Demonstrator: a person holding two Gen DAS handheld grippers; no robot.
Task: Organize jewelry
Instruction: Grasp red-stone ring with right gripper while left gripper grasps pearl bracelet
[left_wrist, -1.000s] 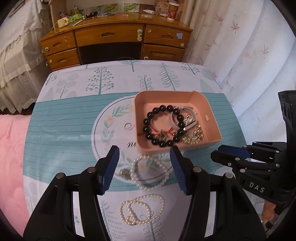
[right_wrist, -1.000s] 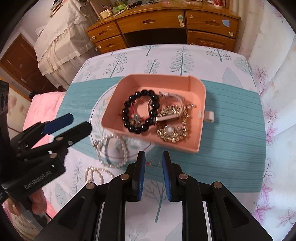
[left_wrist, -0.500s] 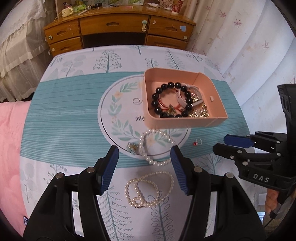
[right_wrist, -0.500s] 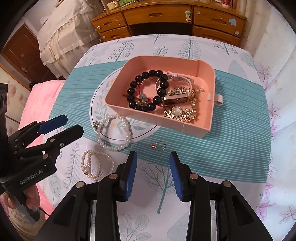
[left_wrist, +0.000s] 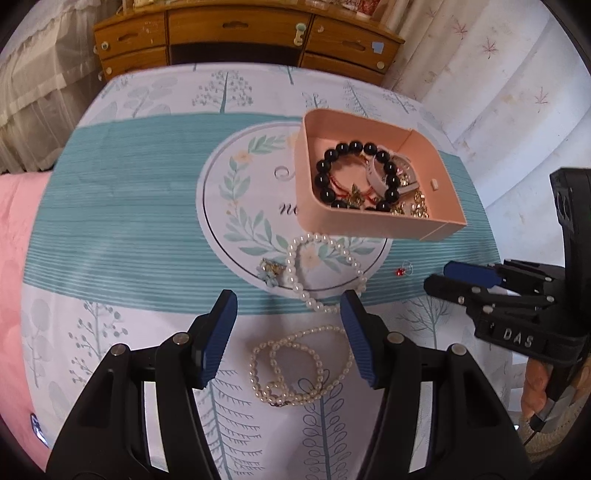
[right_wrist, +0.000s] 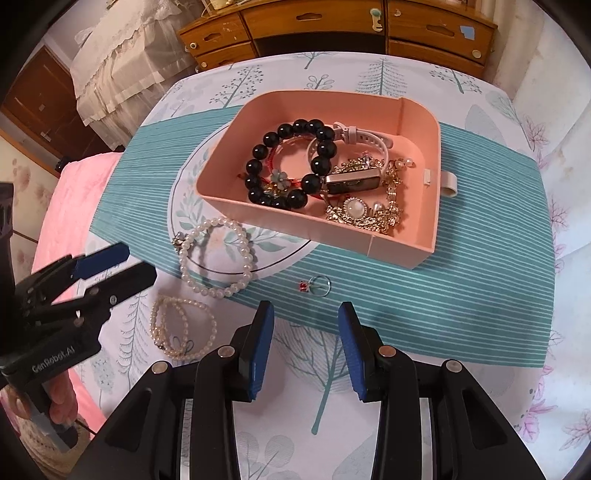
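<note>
Below me, my left gripper (left_wrist: 288, 306) hangs over the table (left_wrist: 122, 206) with its jaws about half apart and nothing between the pads. A thin pearl strand (left_wrist: 301, 367), looped over itself, lies on the cloth just under and between its fingers. Just beyond the fingertips sits a rounder pearl bracelet (left_wrist: 325, 271), with a small charm (left_wrist: 271, 273) at its left side.

My right gripper (right_wrist: 306, 314) is parted less widely, also empty, and pointed steeply down at the cloth. A ring (right_wrist: 317, 285) with a red stone lies just ahead of its fingertips, clear of both pads, on the teal stripe near the front wall of the pink box (right_wrist: 295, 221).

Inside the box I see a black bead bracelet (right_wrist: 291, 162), a watch (right_wrist: 352, 181) with a pale strap, and a heap of gold chain (right_wrist: 373, 216). A small white loop (right_wrist: 448, 182) lies outside the box, touching or nearly touching its right wall.

A wooden dresser (right_wrist: 332, 26) stands behind the table.
</note>
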